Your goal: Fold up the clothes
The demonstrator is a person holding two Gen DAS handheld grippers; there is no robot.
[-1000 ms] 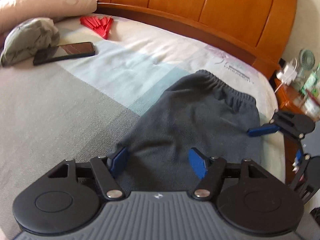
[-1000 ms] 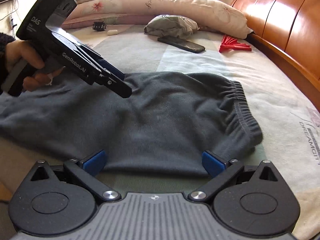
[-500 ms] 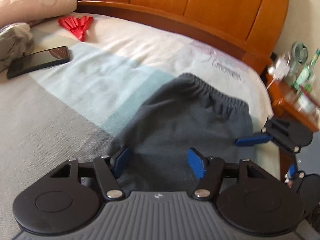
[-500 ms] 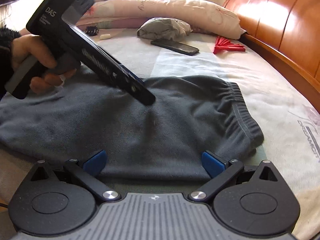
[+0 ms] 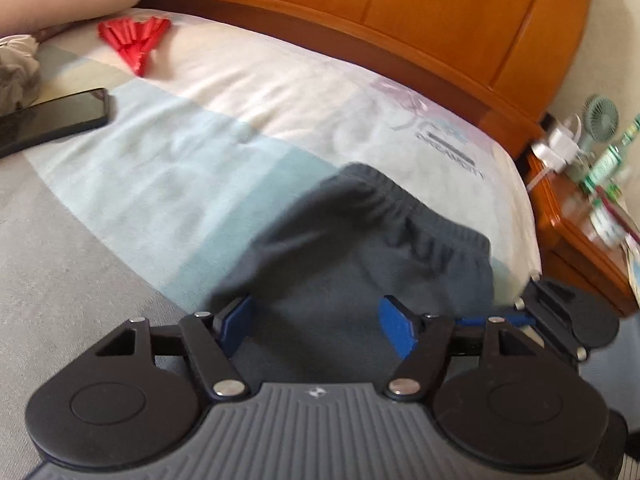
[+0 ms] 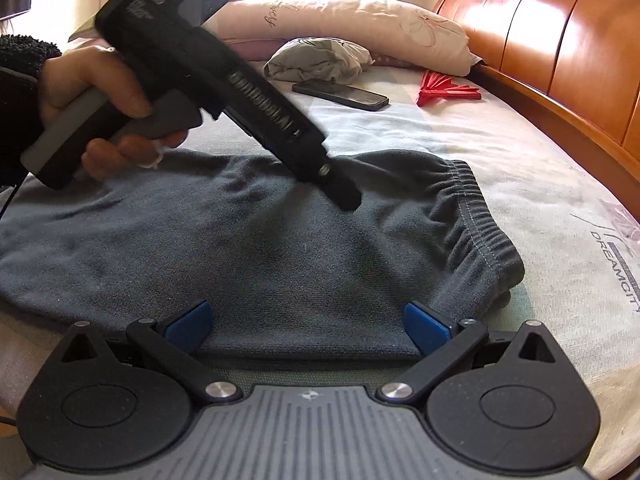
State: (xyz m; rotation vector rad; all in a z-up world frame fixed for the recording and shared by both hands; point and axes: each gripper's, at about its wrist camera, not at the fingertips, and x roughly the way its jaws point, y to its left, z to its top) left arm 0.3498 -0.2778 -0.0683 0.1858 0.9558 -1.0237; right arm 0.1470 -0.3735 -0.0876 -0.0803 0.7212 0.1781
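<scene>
Dark grey trousers (image 6: 280,256) lie flat on the bed, their elastic waistband (image 6: 480,232) toward the headboard side. My left gripper (image 5: 316,324) hovers over the upper middle of the cloth, pointing down at it. Its jaws are opening, with fabric lying under the gap and neither pad pressing on it. From the right wrist view, that left gripper (image 6: 342,194) is held by a hand (image 6: 92,92) in a dark sleeve. My right gripper (image 6: 308,326) stands wide open at the trousers' near edge, a pad at each side. In the left wrist view the right gripper (image 5: 560,320) shows at the right.
On the bed beyond lie a black phone (image 6: 340,94), a red folded fan (image 6: 444,92), a crumpled grey-green cloth (image 6: 320,60) and a long pillow (image 6: 360,24). A wooden headboard (image 6: 560,52) runs along the right. A nightstand (image 5: 580,216) with a small fan and bottles stands past the bed's corner.
The left gripper has slid across the trousers toward the waistband, rightward in the right wrist view. The right gripper has stayed at the near edge.
</scene>
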